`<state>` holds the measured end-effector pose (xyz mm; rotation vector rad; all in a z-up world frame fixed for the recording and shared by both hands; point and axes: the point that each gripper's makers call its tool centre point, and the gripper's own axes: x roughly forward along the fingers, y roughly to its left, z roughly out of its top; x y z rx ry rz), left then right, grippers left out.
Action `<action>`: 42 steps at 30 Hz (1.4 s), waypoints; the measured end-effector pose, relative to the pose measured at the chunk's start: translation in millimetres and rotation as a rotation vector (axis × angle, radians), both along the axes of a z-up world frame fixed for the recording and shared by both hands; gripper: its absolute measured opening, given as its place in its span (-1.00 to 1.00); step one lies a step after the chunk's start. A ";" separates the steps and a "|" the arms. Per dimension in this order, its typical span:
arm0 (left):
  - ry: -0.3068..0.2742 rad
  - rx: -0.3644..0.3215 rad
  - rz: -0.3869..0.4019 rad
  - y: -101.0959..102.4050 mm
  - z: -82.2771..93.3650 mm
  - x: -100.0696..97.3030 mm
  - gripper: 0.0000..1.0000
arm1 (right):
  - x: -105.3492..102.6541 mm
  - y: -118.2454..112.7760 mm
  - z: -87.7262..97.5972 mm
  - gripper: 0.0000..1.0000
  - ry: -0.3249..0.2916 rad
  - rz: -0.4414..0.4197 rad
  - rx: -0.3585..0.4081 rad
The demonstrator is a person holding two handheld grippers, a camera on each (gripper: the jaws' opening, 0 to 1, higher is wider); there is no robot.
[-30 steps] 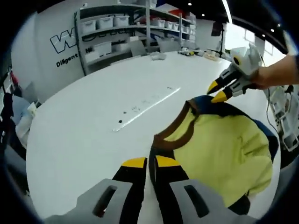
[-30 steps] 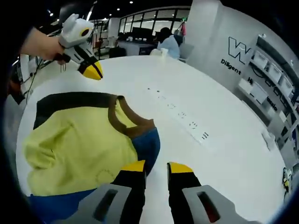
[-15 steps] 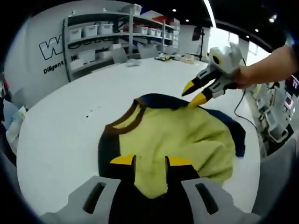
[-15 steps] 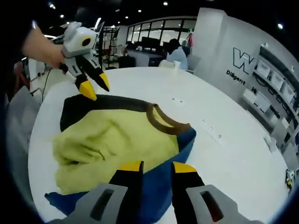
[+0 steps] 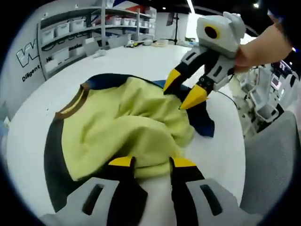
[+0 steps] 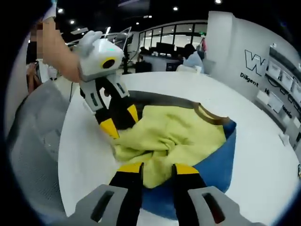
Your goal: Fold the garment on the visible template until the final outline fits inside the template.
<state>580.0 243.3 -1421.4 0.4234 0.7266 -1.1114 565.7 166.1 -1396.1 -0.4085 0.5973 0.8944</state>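
Rumpled yellow knit garment with brown collar and navy-blue panels (image 5: 127, 127) lies bunched on the round white table (image 5: 141, 59). Left gripper (image 5: 151, 162) and right gripper (image 6: 158, 168) both parted at its near hem, gripping nothing. Risk: pinching stacked layers drags the bunch crooked.

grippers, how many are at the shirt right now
2: the left gripper at the bunched yellow shirt hem, and the right gripper over its far side, both with jaws apart.

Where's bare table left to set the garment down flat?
Bare white table lies beyond the garment's brown collar, toward the shelves. The near edge is crowded: both tongs, left and right, close in on bunched yellow cloth.
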 end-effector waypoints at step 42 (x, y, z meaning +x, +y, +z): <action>0.106 -0.140 0.261 43.2 38.7 -10.3 -0.98 | -22.8 6.9 -31.2 -1.00 0.084 -0.210 -0.009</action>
